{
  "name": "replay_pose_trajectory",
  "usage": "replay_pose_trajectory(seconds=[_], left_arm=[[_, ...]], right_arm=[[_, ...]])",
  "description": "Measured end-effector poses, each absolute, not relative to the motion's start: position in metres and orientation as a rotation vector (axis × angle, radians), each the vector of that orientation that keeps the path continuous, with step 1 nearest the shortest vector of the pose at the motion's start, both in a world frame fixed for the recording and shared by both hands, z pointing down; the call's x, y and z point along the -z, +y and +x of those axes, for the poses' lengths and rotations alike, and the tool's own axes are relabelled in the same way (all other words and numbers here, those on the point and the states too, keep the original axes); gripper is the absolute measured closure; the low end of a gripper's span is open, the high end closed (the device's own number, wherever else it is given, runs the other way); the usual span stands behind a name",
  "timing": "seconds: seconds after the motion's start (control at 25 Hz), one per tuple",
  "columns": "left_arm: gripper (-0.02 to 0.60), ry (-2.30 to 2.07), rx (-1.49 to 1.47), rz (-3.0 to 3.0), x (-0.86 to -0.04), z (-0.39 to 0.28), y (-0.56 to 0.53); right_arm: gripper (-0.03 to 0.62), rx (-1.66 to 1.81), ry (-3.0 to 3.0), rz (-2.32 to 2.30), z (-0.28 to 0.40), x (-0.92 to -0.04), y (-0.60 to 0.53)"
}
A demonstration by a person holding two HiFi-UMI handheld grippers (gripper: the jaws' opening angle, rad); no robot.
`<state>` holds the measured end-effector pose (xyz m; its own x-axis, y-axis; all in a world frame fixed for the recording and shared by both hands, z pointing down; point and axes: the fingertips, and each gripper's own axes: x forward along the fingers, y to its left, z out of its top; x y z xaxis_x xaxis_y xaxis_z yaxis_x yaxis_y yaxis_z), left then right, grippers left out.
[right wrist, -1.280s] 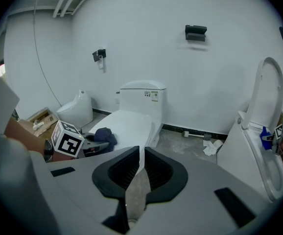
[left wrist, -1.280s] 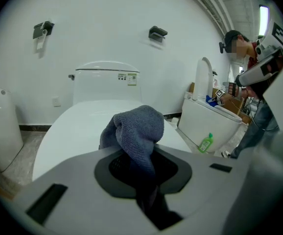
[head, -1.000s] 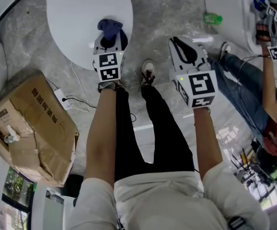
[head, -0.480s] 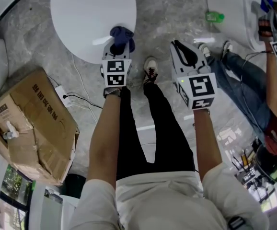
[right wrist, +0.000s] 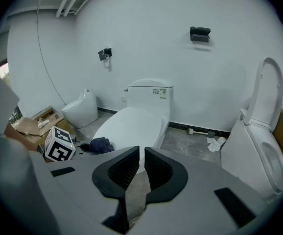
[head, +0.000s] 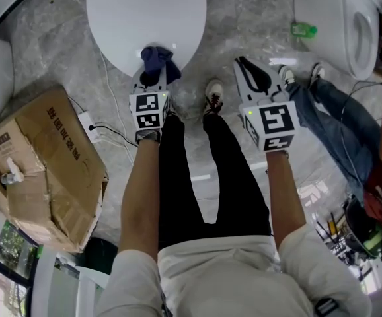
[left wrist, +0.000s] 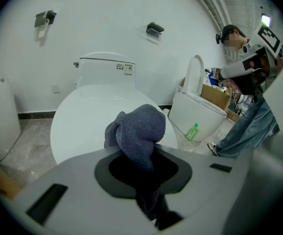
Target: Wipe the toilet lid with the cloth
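The white toilet lid (head: 145, 12) lies closed at the top of the head view. A dark blue cloth (head: 156, 59) rests on the lid's near rim, bunched up, with my left gripper (head: 154, 72) shut on it. In the left gripper view the cloth (left wrist: 139, 129) bulges out from between the jaws over the lid (left wrist: 82, 121). My right gripper (head: 254, 78) hangs over the floor to the right of the lid, shut with nothing in it. The right gripper view shows its jaws (right wrist: 141, 163) nearly touching, with the lid (right wrist: 129, 126) and the cloth (right wrist: 100, 145) ahead on the left.
A second toilet (head: 349, 25) with its lid raised stands at the right, a green bottle (head: 303, 29) beside it. Another person in jeans (head: 336, 124) sits on the floor there. A crushed cardboard box (head: 45, 170) and a cable lie at the left.
My left gripper has slid with the cloth from the lid's right side to the middle of its near rim. The right gripper has shifted only a little.
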<state>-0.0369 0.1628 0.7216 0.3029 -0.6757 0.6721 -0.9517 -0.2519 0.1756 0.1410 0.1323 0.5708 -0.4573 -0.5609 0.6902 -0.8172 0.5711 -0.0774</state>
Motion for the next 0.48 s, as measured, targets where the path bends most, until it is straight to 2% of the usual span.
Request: replay_pose_trajectory(seconds=[0.48], left_arm=[[0.529, -1.477, -0.645, 1.978, -0.721, -0.101, 0.173]], right_arm=[[0.542, -0.497, -2.226, 1.077, 0.098, -0.564, 0.121]])
